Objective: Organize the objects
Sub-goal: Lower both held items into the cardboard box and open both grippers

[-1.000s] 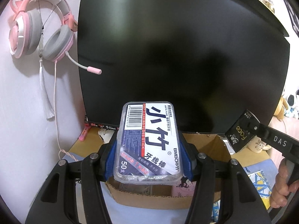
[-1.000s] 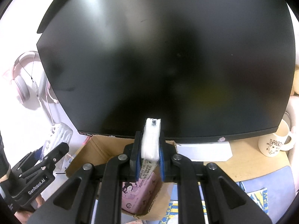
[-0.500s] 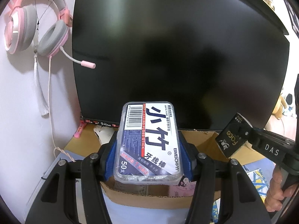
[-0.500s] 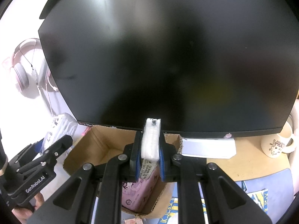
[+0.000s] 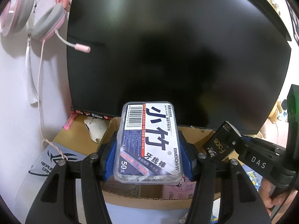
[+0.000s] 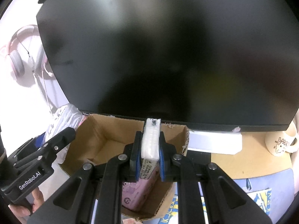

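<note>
Midway through the tidy-up, by the look of it — one pink printed packet [image 6: 138, 192] already down inside the open brown cardboard box [image 6: 104, 128], two items not yet in. Left tongs [image 5: 147, 149] clamped on the clear plastic floss-stick case with the white and blue label [image 5: 149, 141], poised just above the box's near wall. Right tongs [image 6: 150, 149] pinched tight on a slim black packet with gold lettering [image 5: 220, 143], white along its edge — hanging over the box's open middle, directly above the pink packet. Both drops left to make.
</note>
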`<state>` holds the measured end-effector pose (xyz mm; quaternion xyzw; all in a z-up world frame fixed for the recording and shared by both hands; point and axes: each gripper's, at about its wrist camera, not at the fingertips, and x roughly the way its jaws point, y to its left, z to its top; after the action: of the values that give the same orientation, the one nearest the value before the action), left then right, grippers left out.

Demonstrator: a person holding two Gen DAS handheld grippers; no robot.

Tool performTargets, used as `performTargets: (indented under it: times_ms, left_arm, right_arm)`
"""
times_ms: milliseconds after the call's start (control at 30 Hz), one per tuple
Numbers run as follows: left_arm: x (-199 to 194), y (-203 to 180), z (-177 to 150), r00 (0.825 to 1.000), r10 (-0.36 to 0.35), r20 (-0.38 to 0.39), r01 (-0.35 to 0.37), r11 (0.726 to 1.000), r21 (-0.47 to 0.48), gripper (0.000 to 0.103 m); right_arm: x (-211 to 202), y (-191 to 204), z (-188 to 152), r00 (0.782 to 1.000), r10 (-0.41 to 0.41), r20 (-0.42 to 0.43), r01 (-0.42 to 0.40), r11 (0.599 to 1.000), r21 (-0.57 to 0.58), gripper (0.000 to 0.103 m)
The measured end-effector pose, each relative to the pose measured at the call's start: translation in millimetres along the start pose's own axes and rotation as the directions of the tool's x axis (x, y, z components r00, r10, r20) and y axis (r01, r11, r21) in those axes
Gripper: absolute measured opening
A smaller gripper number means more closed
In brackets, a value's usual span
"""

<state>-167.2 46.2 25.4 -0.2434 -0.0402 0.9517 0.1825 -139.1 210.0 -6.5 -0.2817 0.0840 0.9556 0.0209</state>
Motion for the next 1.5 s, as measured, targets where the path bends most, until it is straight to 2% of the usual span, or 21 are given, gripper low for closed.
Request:
performTargets:
  times_ms: [133, 267, 400, 500, 600, 733, 867, 1000, 1233, 1333, 1500]
  left_arm:
    - [14.0, 5.4, -4.4, 0.999, 0.022, -0.037, -0.023, 1.0, -0.012, 0.056]
    - [22.7, 16.1, -7.1, 0.997, -0.047, -0.06, 0.04, 0.993, -0.111, 0.056]
    - [25.2, 8.5, -9.2, 0.998, 0.005, -0.062, -0.009, 0.998, -0.064, 0.056]
    - [29.1, 5.9, -10.6, 0.997, 0.017, -0.07, -0.02, 0.999, -0.046, 0.056]
    - [29.5, -1.2, -12.4, 0.996, 0.05, -0.072, -0.052, 0.998, -0.027, 0.056]
    - [31.5, -11.5, -13.7, 0.994, 0.082, -0.067, -0.081, 0.996, 0.022, 0.057]
    - [42.8, -13.6, -16.7, 0.985, 0.132, -0.113, -0.127, 0.991, 0.046, 0.057]
    - [44.5, -14.7, -18.0, 0.979, 0.164, -0.121, -0.156, 0.985, 0.073, 0.057]
    - [41.3, -5.9, -15.6, 0.97, 0.191, -0.149, -0.185, 0.981, 0.057, 0.057]
    - [41.5, -1.5, -15.9, 0.965, 0.204, -0.164, -0.197, 0.979, 0.054, 0.057]
    - [41.7, 4.7, -16.1, 0.962, 0.211, -0.174, -0.206, 0.978, 0.043, 0.057]
  right_arm:
    - [7.9, 5.2, -2.6, 1.0, -0.019, -0.021, 0.019, 1.0, -0.019, 0.017]
    - [21.1, 11.2, -5.1, 0.996, -0.073, -0.06, 0.07, 0.996, -0.046, 0.017]
    - [25.9, 8.7, -8.2, 0.992, -0.097, -0.081, 0.093, 0.994, -0.053, 0.017]
    - [28.7, 10.5, -9.4, 0.989, -0.111, -0.095, 0.105, 0.992, -0.066, 0.017]
    - [36.4, 13.5, -13.1, 0.983, -0.112, -0.147, 0.1, 0.991, -0.089, 0.017]
    - [42.8, 19.0, -15.3, 0.978, -0.137, -0.157, 0.121, 0.987, -0.108, 0.017]
    - [42.6, 19.8, -15.8, 0.977, -0.141, -0.159, 0.122, 0.985, -0.12, 0.017]
    - [43.0, 17.1, -16.0, 0.975, -0.14, -0.17, 0.121, 0.986, -0.117, 0.017]
    - [40.9, 18.7, -14.9, 0.979, -0.107, -0.175, 0.087, 0.989, -0.116, 0.017]
    - [38.2, 21.9, -16.6, 0.976, -0.136, -0.169, 0.112, 0.983, -0.147, 0.017]
    - [39.6, 28.7, -18.8, 0.974, -0.139, -0.178, 0.109, 0.979, -0.172, 0.017]
